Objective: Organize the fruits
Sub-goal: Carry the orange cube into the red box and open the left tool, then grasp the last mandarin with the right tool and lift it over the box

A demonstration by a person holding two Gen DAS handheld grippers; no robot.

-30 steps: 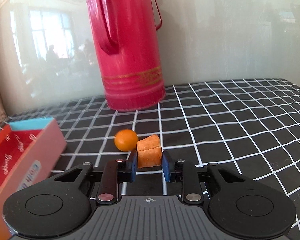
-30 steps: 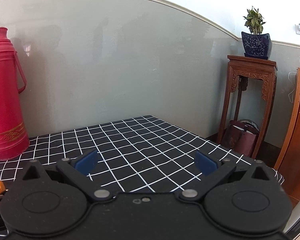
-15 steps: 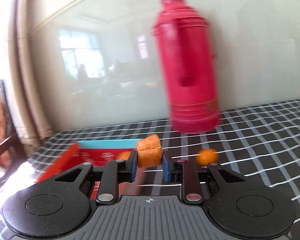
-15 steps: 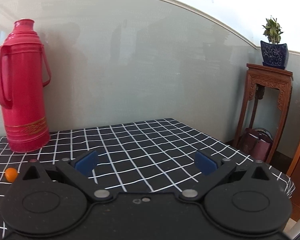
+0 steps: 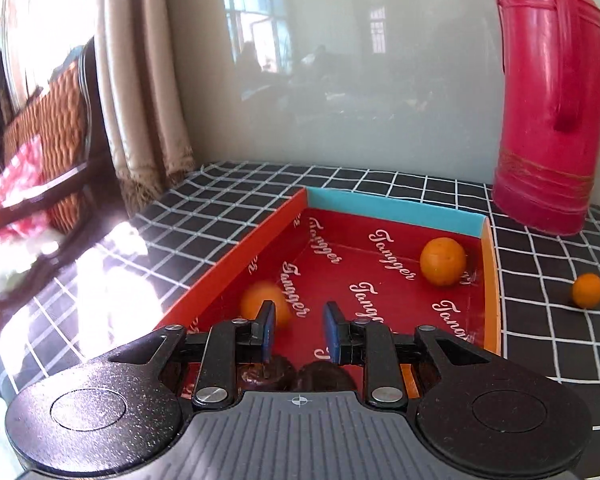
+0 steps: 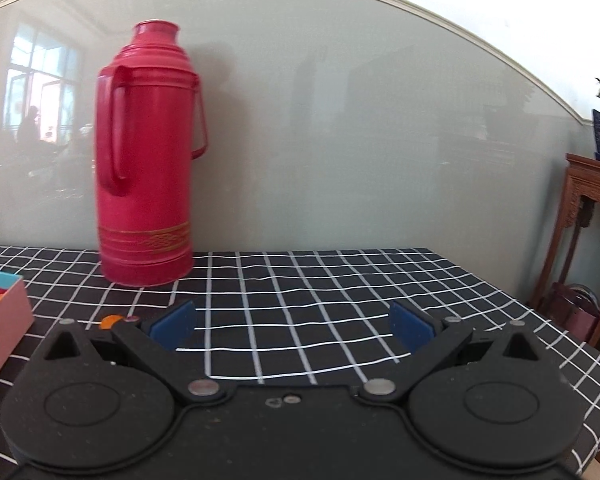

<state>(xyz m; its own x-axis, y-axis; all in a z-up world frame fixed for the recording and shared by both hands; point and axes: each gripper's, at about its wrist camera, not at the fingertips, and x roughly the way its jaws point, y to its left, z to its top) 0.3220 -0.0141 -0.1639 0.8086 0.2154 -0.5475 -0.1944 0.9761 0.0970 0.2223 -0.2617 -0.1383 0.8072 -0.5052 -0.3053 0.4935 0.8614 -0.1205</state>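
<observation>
Left tongs narrow and empty over the fruit box; right tongs wide over the cloth.

The left gripper [image 5: 300, 314] hangs above the near end of the red box [image 5: 396, 216], its blue pads drawn close with only a slim gap and nothing between them. Inside the box an orange [image 5: 442, 261] lies in the far right corner, a blurred orange piece [image 5: 256, 300] sits near the left wall just behind the left pad, and two dark round fruits [image 5: 324, 374] lie at the near end, partly hidden under the gripper. A small orange [image 5: 587, 290] rests on the checked tablecloth [image 5: 220, 216] to the right of the box, near the red thermos [image 5: 552, 100]. The right gripper [image 6: 292, 326] is spread wide, holding nothing, above bare cloth right of the thermos.
</observation>
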